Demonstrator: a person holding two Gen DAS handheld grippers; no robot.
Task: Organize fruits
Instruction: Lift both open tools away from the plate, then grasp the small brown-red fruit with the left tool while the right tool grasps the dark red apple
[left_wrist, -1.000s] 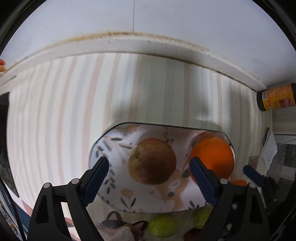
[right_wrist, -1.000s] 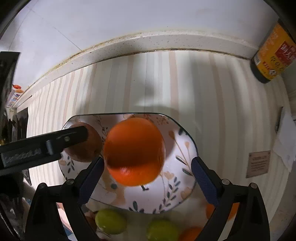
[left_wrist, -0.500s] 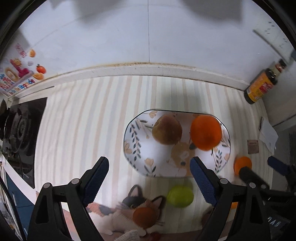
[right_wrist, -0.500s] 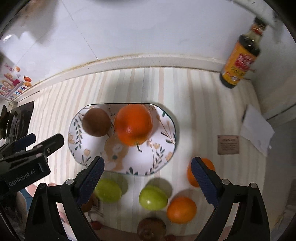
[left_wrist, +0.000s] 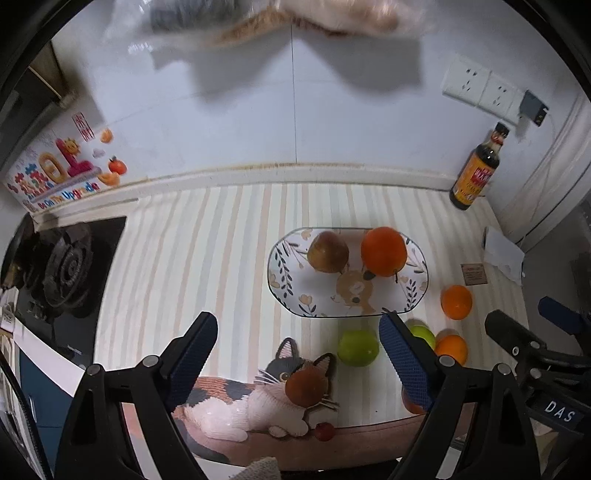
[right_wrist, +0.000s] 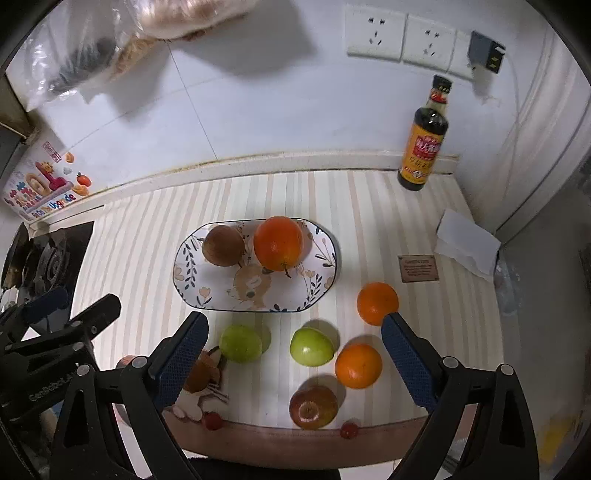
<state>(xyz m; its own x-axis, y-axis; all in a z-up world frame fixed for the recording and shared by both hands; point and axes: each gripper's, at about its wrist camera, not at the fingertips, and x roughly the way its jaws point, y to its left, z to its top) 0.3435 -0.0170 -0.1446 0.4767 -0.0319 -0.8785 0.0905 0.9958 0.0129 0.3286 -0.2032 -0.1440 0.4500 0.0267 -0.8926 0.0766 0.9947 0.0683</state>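
An oval patterned plate (right_wrist: 317, 284) (left_wrist: 417, 291) on the striped mat holds a brown pear (right_wrist: 223, 245) (left_wrist: 328, 252) and a large orange (right_wrist: 278, 243) (left_wrist: 383, 251). In front of the plate lie two green apples (right_wrist: 241, 342) (right_wrist: 312, 346), two oranges (right_wrist: 377, 302) (right_wrist: 358, 365) and a red apple (right_wrist: 313, 406). A brown fruit (left_wrist: 306, 386) lies on the cat picture. My left gripper (left_wrist: 297, 358) and my right gripper (right_wrist: 293, 363) are both open and empty, held high above the near fruits.
A soy sauce bottle (right_wrist: 424, 142) stands at the back right by the wall. A folded paper (right_wrist: 467, 243) and a small card (right_wrist: 418, 268) lie at the right. A gas stove (left_wrist: 62, 266) is at the left. Two small red berries (right_wrist: 349, 430) lie near the mat's front edge.
Both grippers have pulled up and back from the plate, leaving the pear and the orange on it. The loose fruits in front have come into view.
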